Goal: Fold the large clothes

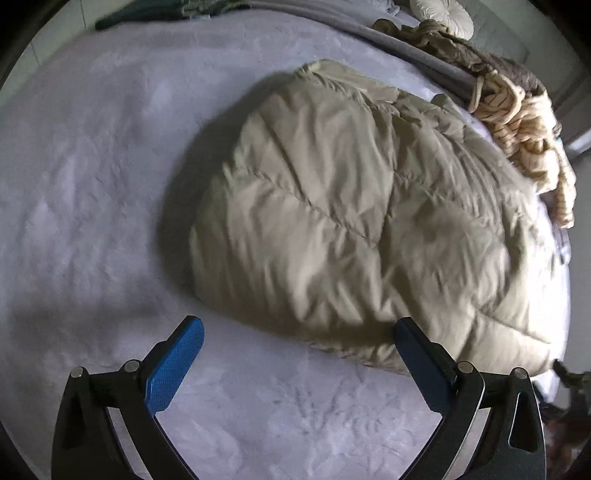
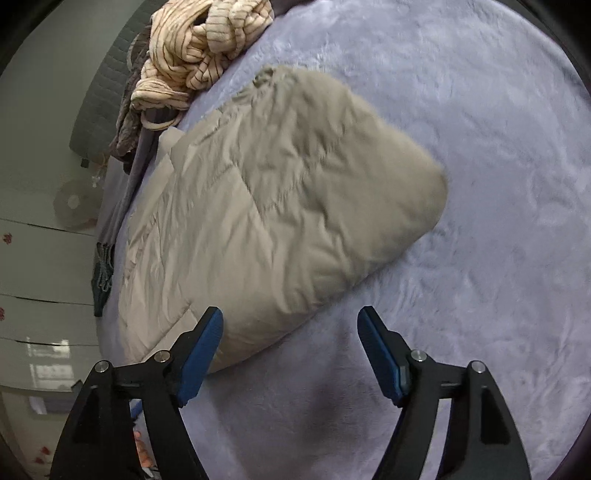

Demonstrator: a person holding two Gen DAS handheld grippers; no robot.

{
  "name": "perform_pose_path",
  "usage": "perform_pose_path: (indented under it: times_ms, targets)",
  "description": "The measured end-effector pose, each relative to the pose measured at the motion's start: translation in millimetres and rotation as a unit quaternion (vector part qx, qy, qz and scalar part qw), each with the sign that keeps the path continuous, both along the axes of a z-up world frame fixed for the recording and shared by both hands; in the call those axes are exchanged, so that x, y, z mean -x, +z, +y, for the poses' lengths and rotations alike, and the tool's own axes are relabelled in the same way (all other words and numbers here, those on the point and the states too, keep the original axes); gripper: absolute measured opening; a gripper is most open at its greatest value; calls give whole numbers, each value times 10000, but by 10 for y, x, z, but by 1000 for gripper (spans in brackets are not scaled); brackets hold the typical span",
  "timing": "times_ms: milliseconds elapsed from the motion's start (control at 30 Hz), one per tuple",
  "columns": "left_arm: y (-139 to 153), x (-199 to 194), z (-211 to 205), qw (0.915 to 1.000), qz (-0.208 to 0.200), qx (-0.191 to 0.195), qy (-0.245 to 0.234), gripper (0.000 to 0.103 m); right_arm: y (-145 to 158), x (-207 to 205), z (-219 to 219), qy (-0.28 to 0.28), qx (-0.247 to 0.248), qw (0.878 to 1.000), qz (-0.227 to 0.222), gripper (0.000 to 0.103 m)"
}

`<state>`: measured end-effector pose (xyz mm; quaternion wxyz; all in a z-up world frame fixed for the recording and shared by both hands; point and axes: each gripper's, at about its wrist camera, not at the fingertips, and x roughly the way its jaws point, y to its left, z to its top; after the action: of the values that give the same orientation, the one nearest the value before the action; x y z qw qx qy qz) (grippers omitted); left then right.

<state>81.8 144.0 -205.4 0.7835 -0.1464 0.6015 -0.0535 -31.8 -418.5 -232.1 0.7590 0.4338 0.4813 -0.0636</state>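
A beige quilted puffer jacket (image 1: 354, 221) lies folded into a thick bundle on the pale lilac fleece blanket (image 1: 92, 177). My left gripper (image 1: 299, 332) hangs open above the blanket just in front of the bundle's near edge, blue pads wide apart and nothing between them. In the right wrist view the same jacket (image 2: 280, 210) lies ahead and to the left. My right gripper (image 2: 290, 325) is open over the jacket's near corner and the blanket (image 2: 480, 184), holding nothing.
A heap of cream striped clothing (image 2: 195, 48) and brownish fabric (image 1: 491, 62) sits at the bed's edge beyond the jacket. A white round cushion (image 1: 443, 14) lies further back. Glossy floor (image 2: 40, 258) and a grey mat (image 2: 107, 96) lie beside the bed.
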Motion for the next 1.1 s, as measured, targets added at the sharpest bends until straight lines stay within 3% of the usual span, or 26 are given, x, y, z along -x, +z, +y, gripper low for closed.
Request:
perform_pose_path:
  times_ms: [133, 333, 600, 633, 667, 767, 967, 1067, 1100]
  targets:
    - [-125, 19, 99, 9964, 30, 812, 232, 103, -173, -46, 11, -190, -519, 9984, -71, 86]
    - [-330, 13, 146, 9886, 134, 1427, 461, 103, -328, -186, 66, -181, -900, 9957, -97, 86]
    - [-579, -131, 287, 9625, 261, 2459, 1113, 103, -462, -377, 61, -386, -1466, 9878, -351, 89]
    - [-585, -154, 269, 9608, 245, 2515, 1142, 103, -465, -414, 62, -428, -1544, 9862, -423, 92]
    - [-585, -175, 260, 9601, 230, 2539, 1149, 103, -468, -455, 65, -452, -1624, 9845, -477, 103]
    - [-554, -335, 129, 9599, 149, 2561, 1131, 103, -467, -591, 77, -538, -1853, 9789, -678, 103]
    - [-568, -488, 36, 9628, 67, 2383, 1274, 101, -543, -716, 140, -422, -1977, 9778, -549, 103]
    - [-530, -470, 11, 9714, 22, 2068, 1166, 83, -573, -678, 125, -414, -2028, 9767, -566, 103]
    - [-507, -474, -2, 9728, -19, 2026, 1122, 72, -579, -672, 123, -423, -2057, 9760, -578, 103]
